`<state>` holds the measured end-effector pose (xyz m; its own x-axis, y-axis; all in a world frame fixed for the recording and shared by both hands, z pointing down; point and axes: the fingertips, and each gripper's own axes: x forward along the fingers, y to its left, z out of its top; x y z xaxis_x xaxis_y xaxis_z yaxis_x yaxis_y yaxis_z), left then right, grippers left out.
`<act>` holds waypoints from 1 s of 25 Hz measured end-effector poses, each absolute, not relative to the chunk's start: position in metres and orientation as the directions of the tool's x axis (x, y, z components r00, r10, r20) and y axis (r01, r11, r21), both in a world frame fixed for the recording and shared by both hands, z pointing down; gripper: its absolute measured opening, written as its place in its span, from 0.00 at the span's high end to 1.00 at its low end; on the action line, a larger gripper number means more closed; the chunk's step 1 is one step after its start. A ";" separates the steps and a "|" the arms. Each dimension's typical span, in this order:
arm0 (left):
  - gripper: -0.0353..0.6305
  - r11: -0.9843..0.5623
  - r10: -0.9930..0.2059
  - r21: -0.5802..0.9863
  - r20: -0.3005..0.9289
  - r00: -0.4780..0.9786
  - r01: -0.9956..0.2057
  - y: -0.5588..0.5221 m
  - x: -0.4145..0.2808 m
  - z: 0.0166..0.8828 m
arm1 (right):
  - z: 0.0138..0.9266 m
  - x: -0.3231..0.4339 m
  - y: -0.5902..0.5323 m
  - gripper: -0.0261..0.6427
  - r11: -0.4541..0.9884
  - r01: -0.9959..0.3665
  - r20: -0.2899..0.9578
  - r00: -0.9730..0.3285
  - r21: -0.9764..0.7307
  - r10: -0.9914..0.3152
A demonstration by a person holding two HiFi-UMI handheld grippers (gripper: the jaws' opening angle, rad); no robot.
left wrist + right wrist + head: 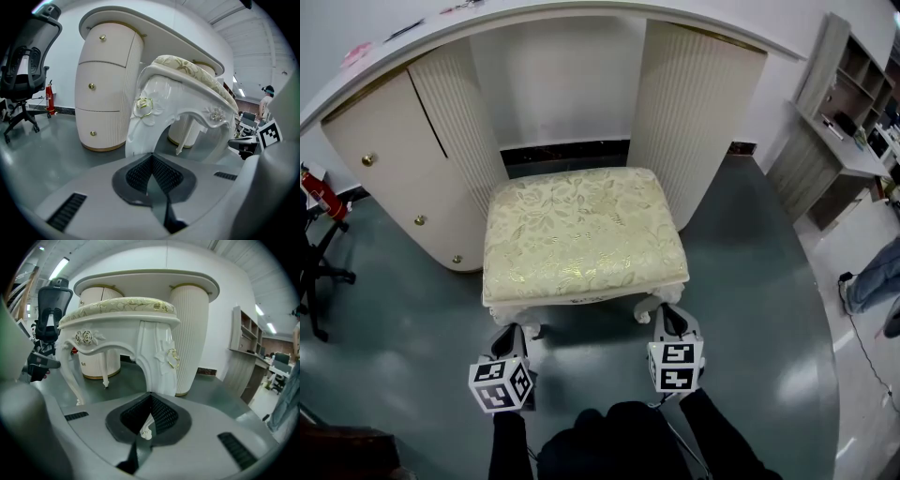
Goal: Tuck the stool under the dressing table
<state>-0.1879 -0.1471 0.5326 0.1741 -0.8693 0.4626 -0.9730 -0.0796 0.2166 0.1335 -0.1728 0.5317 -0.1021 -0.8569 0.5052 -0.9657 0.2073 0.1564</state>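
The white carved stool (pixel 581 234) with a cream floral cushion stands in front of the dressing table's (pixel 698 103) knee gap, its back edge at the opening. My left gripper (pixel 510 345) is at the stool's near left leg (pixel 143 133). In the left gripper view the jaws (pixel 152 164) are closed together right at the base of that leg. My right gripper (pixel 671 325) is at the near right leg (pixel 157 366). Its jaws (pixel 149 420) are shut round that leg, and the leg's curled foot (pixel 146 432) shows between the pads.
A black office chair (pixel 314 272) and a red fire extinguisher (pixel 323 192) stand at the left. A shelf unit with a desk (pixel 853 122) is at the right, and a person's leg (pixel 872 281) shows beside it. Grey floor surrounds the stool.
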 end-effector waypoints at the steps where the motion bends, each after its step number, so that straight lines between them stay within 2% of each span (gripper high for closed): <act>1: 0.94 -0.078 -0.872 0.220 0.458 0.173 -0.972 -0.149 -0.188 0.533 | 0.532 0.134 -0.175 0.95 0.207 -0.966 0.504 -0.103 0.156 -0.857; 25: 0.94 -0.057 -0.879 0.246 0.447 0.165 -0.968 -0.133 -0.179 0.536 | 0.534 0.140 -0.178 0.95 0.203 -0.971 0.518 -0.109 0.128 -0.849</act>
